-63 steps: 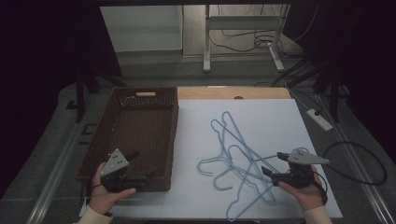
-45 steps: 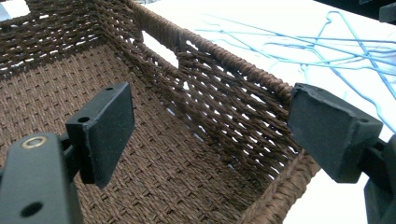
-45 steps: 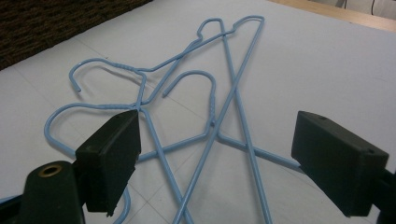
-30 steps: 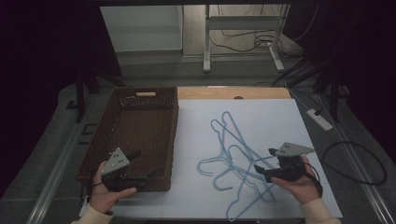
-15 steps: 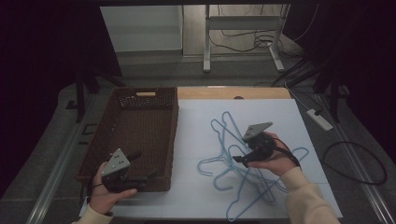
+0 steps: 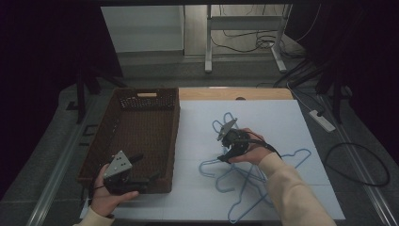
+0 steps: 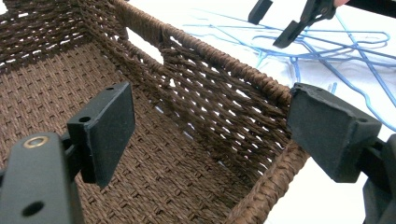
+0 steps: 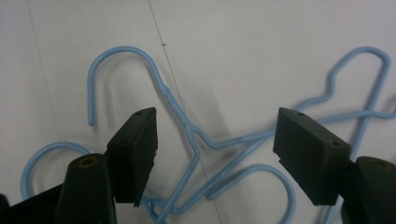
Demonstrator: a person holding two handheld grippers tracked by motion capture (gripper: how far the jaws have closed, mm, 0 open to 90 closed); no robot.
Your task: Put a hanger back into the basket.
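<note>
In the high view, the middle of the blue hangers point(image 6: 263, 174) is covered by the right forearm, and how many are tangled cannot be counted. In the left gripper view, the basket point(image 7: 219, 84) is cut off at nine o'clock.

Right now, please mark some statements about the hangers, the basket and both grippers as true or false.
1. The blue hangers lie tangled on the white sheet. True.
2. The right gripper is shut on a hanger neck. False: its jaws stand apart above the hangers, a hanger neck lies between them, and the pads do not press on it; they have just been closing.
3. The wicker basket already holds a hanger. False: what shows of its inside is bare.
4. The left gripper is open at the basket's near end. True.
5. The basket stands to the right of the hangers. False: it stands to their left.
</note>
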